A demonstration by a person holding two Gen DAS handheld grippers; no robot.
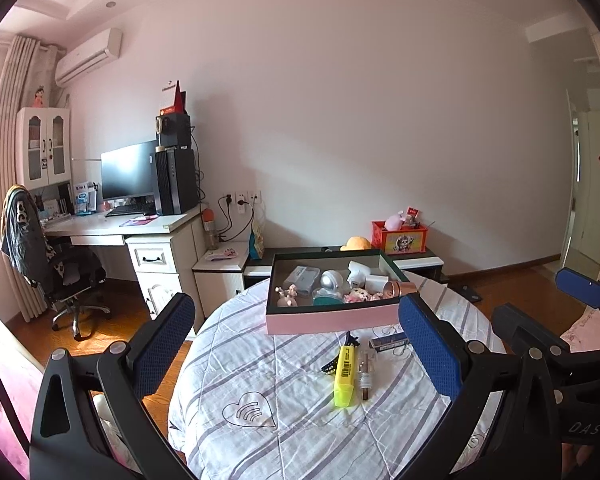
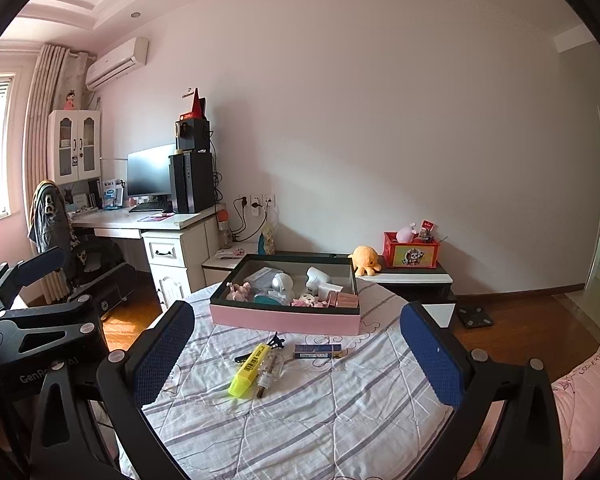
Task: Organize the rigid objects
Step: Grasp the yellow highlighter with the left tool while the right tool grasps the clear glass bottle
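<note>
A pink-sided tray [image 1: 332, 318] with a dark green rim sits on the far part of a round table covered by a white quilt [image 1: 284, 396] with grey stripes. Inside the tray, from left to right, lie small pink figurines [image 1: 287, 295], a clear plastic packet [image 1: 300, 278], a silver ball-shaped gadget [image 1: 331, 280] above a teal item [image 1: 327, 300], a white plug adapter [image 1: 360, 274], another pink and white toy [image 1: 356, 295] and a copper-coloured cup [image 1: 396, 289] lying on its side at the right end.

On the quilt just near of the tray, four things lie loose: a yellow highlighter [image 1: 344, 376], a clear glass vial [image 1: 366, 372] just right of it and touching or nearly so, a black hair clip [image 1: 340, 350] partly under the highlighter's far end, and a small blue box [image 1: 388, 342] to the right, close to the tray's front wall.

The left gripper [image 1: 296, 344] hangs above the near table edge, its blue-padded fingers [image 1: 428, 350] spread wide and holding nothing. The right gripper [image 2: 296, 352] is likewise spread wide and empty, with the highlighter [image 2: 249, 370], vial [image 2: 270, 374] and blue box [image 2: 318, 351] lying between its fingers in its own view.

Beyond the table, a red crate [image 2: 410, 255] holding small toys stands on a low cabinet, with an orange plush octopus [image 2: 365, 260] just to its left.
</note>
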